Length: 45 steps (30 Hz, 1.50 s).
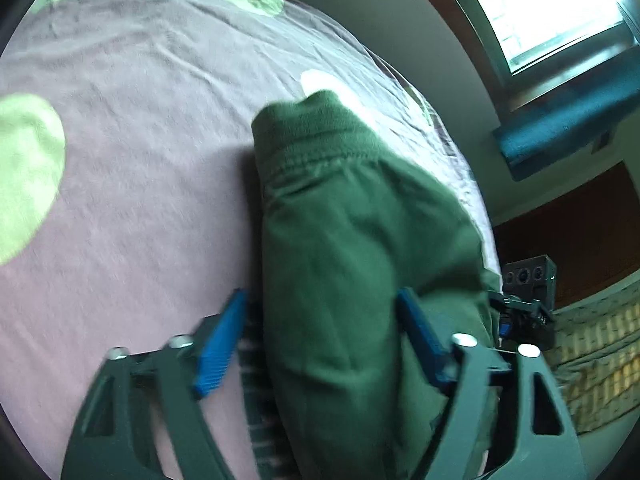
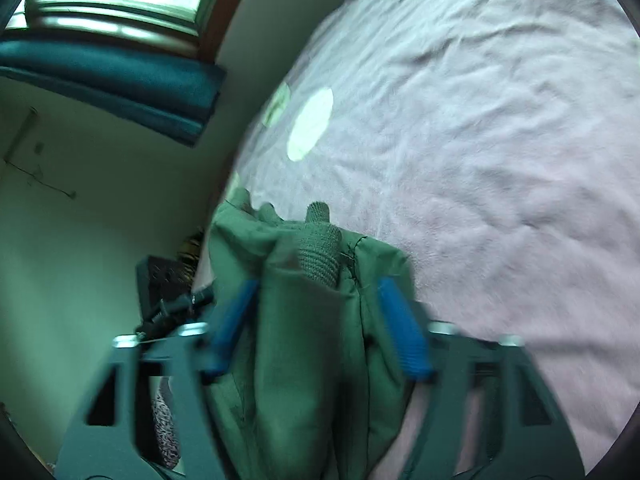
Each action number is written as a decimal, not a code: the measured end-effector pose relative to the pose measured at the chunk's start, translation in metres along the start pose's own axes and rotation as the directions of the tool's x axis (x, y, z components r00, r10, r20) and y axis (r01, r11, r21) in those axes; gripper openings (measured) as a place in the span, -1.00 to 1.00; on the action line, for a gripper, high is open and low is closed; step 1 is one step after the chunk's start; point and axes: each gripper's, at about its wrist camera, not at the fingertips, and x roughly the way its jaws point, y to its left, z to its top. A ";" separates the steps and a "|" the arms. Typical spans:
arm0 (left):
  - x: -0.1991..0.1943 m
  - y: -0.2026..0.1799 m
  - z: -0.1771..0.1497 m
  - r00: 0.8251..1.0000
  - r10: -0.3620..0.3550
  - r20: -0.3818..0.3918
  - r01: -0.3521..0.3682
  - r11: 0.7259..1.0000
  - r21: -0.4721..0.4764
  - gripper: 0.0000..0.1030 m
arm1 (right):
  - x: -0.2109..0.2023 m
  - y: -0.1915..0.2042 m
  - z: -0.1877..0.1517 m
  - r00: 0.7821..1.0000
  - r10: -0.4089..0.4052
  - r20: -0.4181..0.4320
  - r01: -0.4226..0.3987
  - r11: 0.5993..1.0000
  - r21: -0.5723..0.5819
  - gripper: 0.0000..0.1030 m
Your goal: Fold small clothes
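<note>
The dark green fabric garment lies on the pink bedsheet with pale green dots, its long axis running away from both cameras, ribbed cuff farthest. The left gripper and right gripper each straddle it, half-open; pad contact cannot be told.

The green garment is soft, thick and bunched up. It sits between the jaws and sticks out past them. Its ribbed cuff pokes up just ahead.
</note>
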 end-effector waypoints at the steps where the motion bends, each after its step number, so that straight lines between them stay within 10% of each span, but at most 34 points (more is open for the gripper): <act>1: 0.001 0.000 0.000 1.000 0.001 -0.003 -0.001 1.000 0.000 0.09 | 0.003 -0.002 0.000 1.000 -0.010 -0.003 0.010 1.000 0.004 -0.33; 9: 0.006 0.013 0.011 0.997 -0.061 -0.045 0.058 0.997 -0.057 0.05 | -0.005 -0.015 -0.002 0.999 0.048 0.012 -0.049 0.997 0.061 -0.42; 16: -0.018 0.019 0.014 0.996 -0.087 -0.011 0.085 0.988 -0.132 0.11 | -0.043 -0.020 -0.032 0.997 0.066 0.045 -0.070 0.993 0.095 0.11; 28: -0.082 -0.012 -0.110 0.981 -0.186 -0.056 0.183 0.981 -0.062 0.58 | -0.086 0.002 -0.149 0.996 0.084 -0.012 -0.084 0.996 0.030 0.45; 35: -0.060 -0.012 -0.133 0.986 -0.147 -0.080 0.141 0.987 -0.071 0.52 | -0.090 0.008 -0.167 0.999 0.032 0.010 -0.032 0.999 0.001 0.45; 45: -0.063 -0.032 -0.138 0.998 -0.027 -0.052 0.029 0.999 0.036 0.03 | -0.071 0.032 -0.187 0.996 -0.085 0.035 0.085 0.996 -0.005 -0.20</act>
